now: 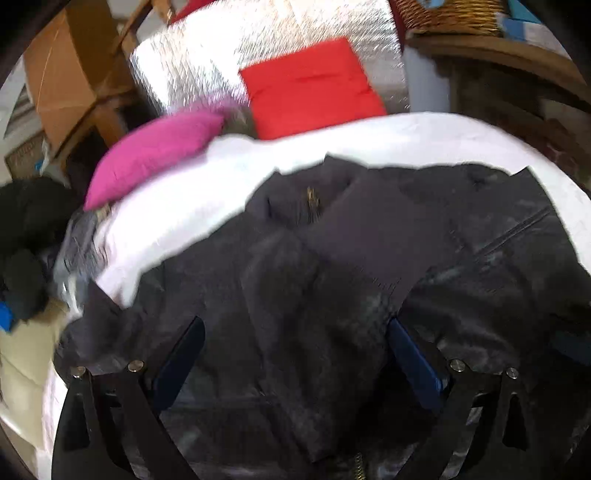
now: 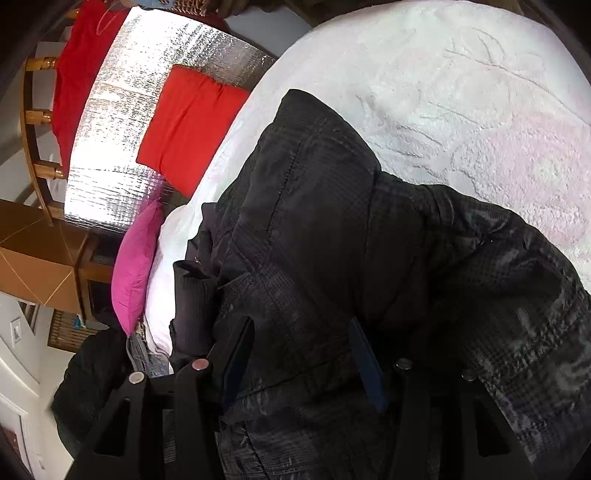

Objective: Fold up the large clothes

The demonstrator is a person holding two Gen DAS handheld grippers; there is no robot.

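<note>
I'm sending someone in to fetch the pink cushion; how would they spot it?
Find the white bed with the dark jacket on it. The pink cushion lies at its edge, beside a red cushion; it's the only pink thing.

Left tongs (image 1: 295,354) spread wide; right tongs (image 2: 301,363) half-closed, angled down

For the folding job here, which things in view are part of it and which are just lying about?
Part of the job:
- black jacket
- white bed cover it lies on
- left hand-held gripper, open over the jacket
- right hand-held gripper, jacket fabric between its fingers

Lying about:
- pink cushion
- red cushion
- silver foil sheet
- cardboard box
- wicker basket
</note>
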